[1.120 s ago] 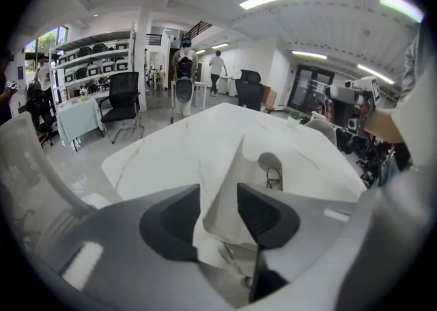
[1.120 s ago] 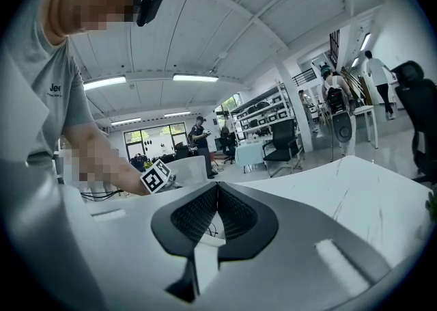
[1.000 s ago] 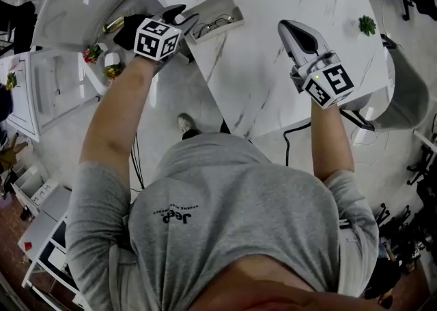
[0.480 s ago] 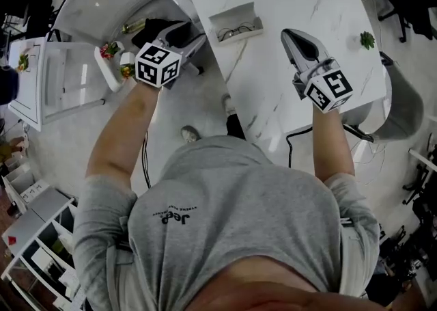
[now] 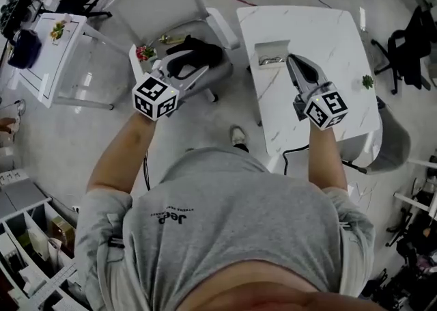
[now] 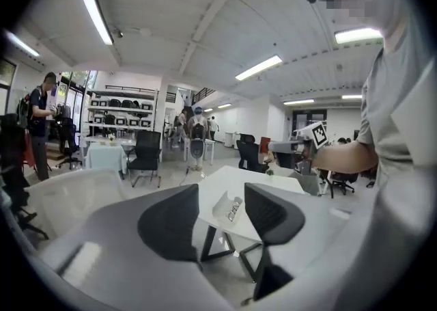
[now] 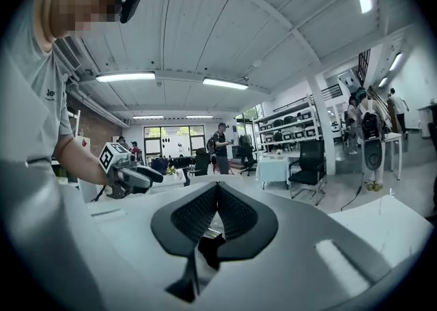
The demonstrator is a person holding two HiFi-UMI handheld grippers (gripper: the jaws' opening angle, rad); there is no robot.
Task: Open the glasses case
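Grey glasses case (image 5: 270, 53) lies partly behind the pinched-shut right gripper (image 5: 291, 61); left gripper (image 6: 222, 193), just widened, gapes empty.

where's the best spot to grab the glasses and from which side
Probably the bridge between the lenses, coming straight down from above. The glasses lie inside the open case, whose walls fence off the sides, so only the top looks free. They show too small here to judge the frame's exact shape.
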